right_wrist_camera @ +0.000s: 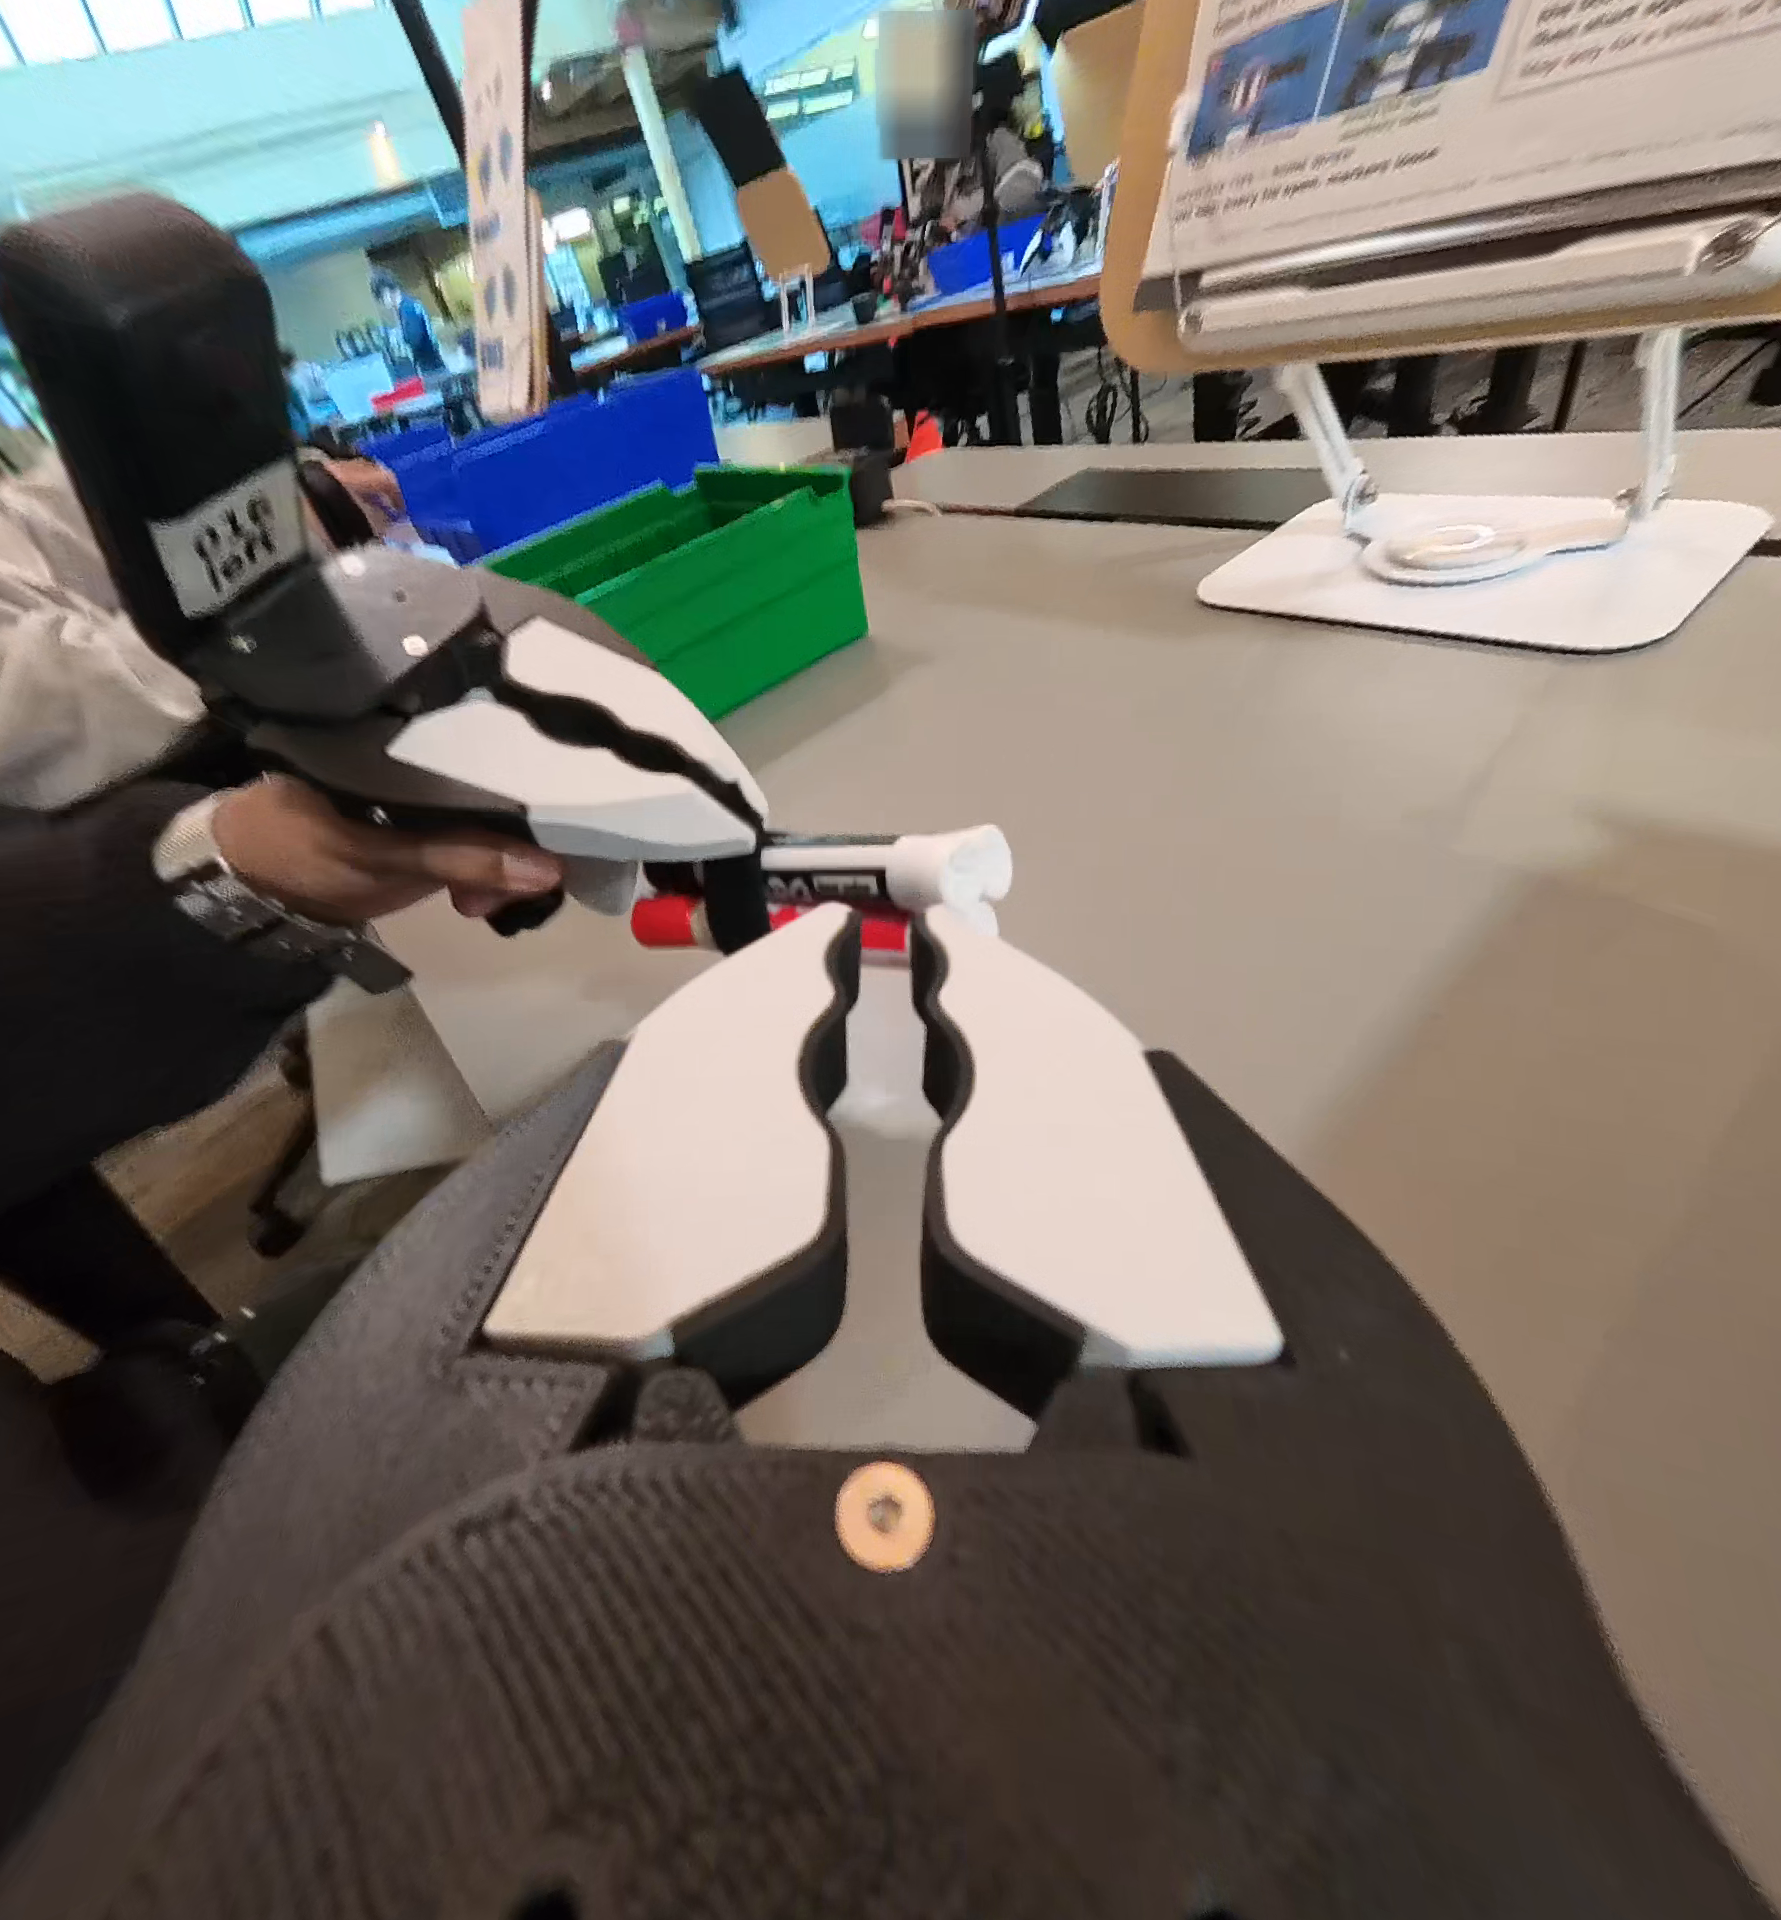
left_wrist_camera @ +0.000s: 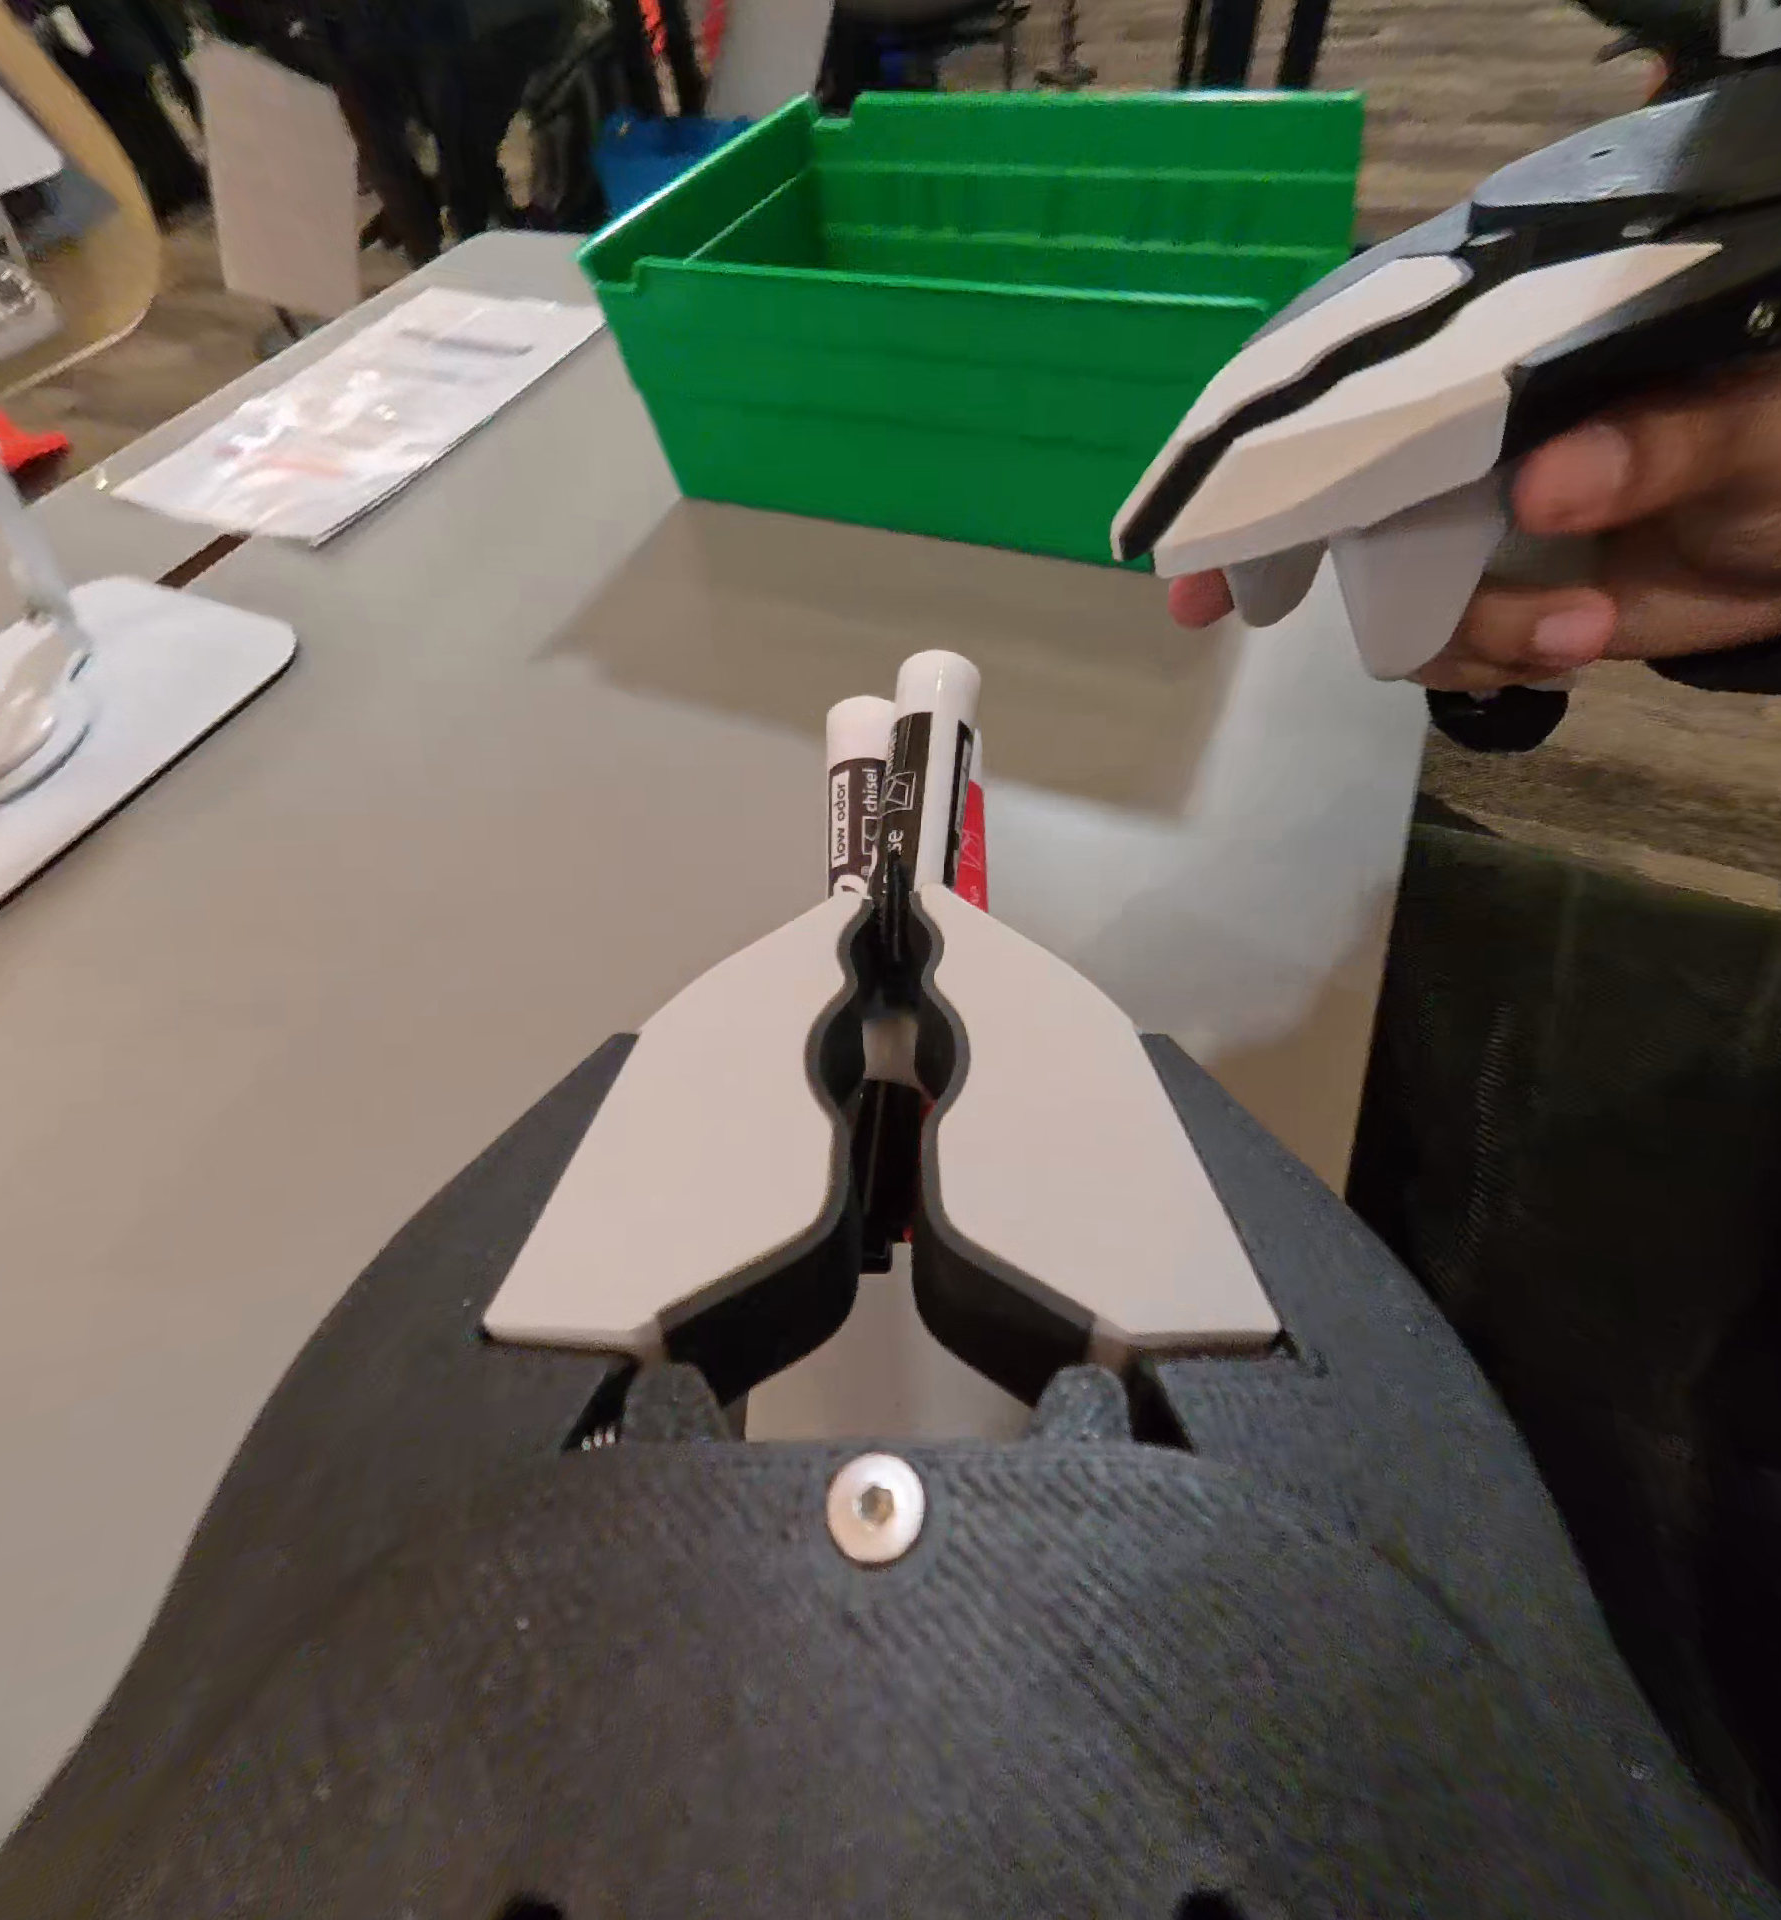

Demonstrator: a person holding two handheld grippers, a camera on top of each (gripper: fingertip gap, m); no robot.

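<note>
L jaws clamp marker bundle [left_wrist_camera: 907, 790]; green bin [left_wrist_camera: 927, 343] behind, R gripper [left_wrist_camera: 1140, 540] near.

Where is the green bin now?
In the left wrist view, the green bin sits on the grey table's far side, beyond the markers.

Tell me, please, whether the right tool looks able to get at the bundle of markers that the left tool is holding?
Probably yes. The right tool is slightly open and empty, and the marker bundle sticks out free past the left tool, which is shut on it. Nothing lies between them above the grey table.
</note>
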